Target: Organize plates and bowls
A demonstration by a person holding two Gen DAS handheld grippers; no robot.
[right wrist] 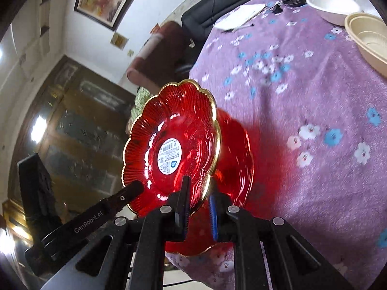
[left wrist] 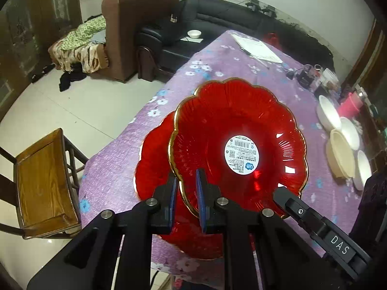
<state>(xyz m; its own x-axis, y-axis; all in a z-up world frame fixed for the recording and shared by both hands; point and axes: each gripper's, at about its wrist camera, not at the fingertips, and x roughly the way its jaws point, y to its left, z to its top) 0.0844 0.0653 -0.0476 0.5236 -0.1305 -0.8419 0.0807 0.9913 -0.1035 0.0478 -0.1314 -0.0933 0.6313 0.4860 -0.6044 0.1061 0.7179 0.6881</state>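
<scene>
Both claws grip one red plate, held tilted above a 2nd red plate lying on the purple tablecloth. L gripper is clamped narrow on the plate's near-left rim, R gripper narrow on the near-right rim. Plate lies straight ahead of both; neither is nearer. Count: 2 red plates, 4 pale bowls far right.

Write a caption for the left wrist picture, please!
Both grippers, left and right, lift a red gold-rimmed plate above another red plate on the purple floral tablecloth.
</scene>
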